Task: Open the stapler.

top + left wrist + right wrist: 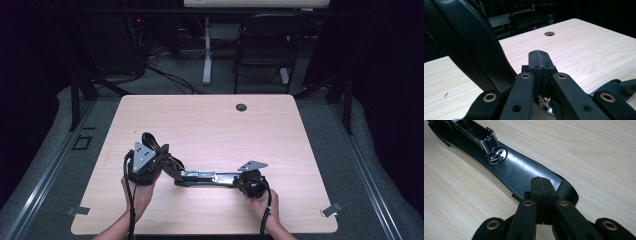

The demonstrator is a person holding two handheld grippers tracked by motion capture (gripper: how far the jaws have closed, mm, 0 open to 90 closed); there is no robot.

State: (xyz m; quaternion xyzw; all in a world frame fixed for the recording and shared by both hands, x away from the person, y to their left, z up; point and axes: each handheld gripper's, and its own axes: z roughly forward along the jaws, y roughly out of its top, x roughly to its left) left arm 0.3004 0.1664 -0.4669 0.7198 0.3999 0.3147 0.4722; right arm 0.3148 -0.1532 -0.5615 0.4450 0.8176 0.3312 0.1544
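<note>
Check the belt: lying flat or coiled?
Mostly flat: the black belt stretches between both tools, buckle up, with a loop at its left end.

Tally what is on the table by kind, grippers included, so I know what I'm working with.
Black belt with silver buckle: 1
Handheld grippers: 2, the left gripper and the right gripper, both with jaws shut
Round cable hole in the table: 1
Total: 4
</note>
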